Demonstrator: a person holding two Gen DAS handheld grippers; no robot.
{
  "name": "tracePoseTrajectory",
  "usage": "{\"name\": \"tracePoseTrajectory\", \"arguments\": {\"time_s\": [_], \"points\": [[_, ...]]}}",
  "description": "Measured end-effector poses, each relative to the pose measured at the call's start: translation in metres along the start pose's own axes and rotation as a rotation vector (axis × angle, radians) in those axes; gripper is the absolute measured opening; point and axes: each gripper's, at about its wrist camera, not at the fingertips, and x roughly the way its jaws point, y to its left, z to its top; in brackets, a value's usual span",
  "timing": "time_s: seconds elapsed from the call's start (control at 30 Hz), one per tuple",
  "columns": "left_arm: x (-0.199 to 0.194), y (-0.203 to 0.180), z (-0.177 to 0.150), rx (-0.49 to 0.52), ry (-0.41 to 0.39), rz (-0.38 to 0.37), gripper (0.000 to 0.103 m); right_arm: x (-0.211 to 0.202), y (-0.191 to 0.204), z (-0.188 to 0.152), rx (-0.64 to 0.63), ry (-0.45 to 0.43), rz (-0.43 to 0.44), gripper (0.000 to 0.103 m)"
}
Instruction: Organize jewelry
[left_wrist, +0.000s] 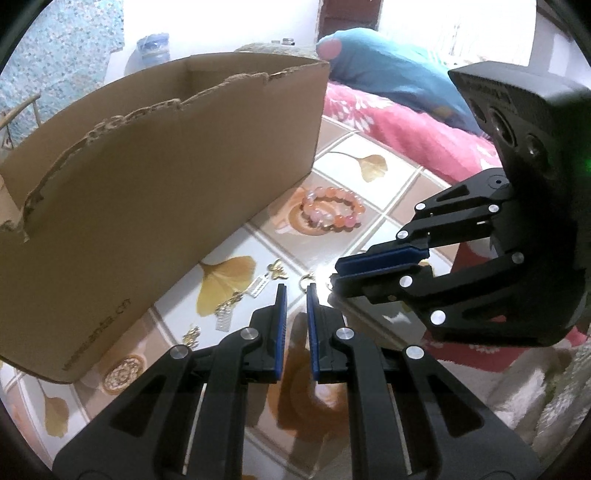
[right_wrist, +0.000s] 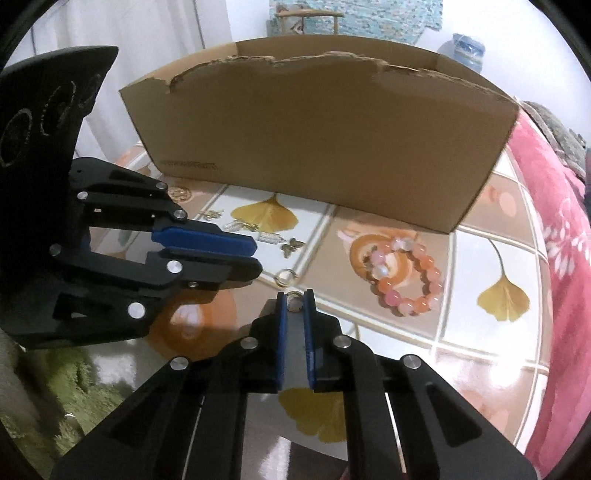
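My right gripper (right_wrist: 295, 297) is shut on a small gold ring (right_wrist: 294, 300) pinched between its blue pads, low over the tiled table (right_wrist: 480, 350). A second gold ring (right_wrist: 284, 277) lies just beyond it. The left gripper (left_wrist: 297, 291) is shut with nothing between its pads, and that second ring (left_wrist: 306, 280) lies at its tips. In the left wrist view the right gripper (left_wrist: 335, 275) comes in from the right. A pink-orange bead bracelet (left_wrist: 332, 210) (right_wrist: 406, 280) lies in front of the open cardboard box (left_wrist: 166, 184) (right_wrist: 314, 147). A butterfly charm (left_wrist: 276, 269) (right_wrist: 291, 245) and several small gold pieces (left_wrist: 225, 314) lie along the box.
A pink blanket (left_wrist: 406, 125) (right_wrist: 561, 221) borders the table's far side, with a blue pillow (left_wrist: 399, 74) on it. A green fluffy rug (right_wrist: 74, 387) shows below the table edge. A water bottle (left_wrist: 153, 46) stands behind the box.
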Motion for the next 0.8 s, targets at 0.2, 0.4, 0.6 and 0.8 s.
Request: {"name": "tracePoseTrajectory", "arguments": {"time_s": [0.2, 0.4, 0.6, 0.8], "points": [[0.01, -0.01, 0.004, 0.018, 0.013, -0.021, 0.01, -0.007, -0.019, -0.007, 0.049, -0.003, -0.036, 0.009], [0.021, -0.01, 0.011, 0.0, 0.037, 0.009, 0.01, -0.015, -0.029, -0.013, 0.069, -0.015, -0.027, 0.009], [0.018, -0.01, 0.014, -0.011, 0.036, 0.015, 0.011, -0.014, -0.029, -0.012, 0.085, -0.023, -0.004, 0.009], [0.024, -0.009, 0.018, -0.016, 0.045, 0.021, 0.016, -0.013, -0.033, -0.012, 0.092, -0.028, 0.009, 0.009]]}}
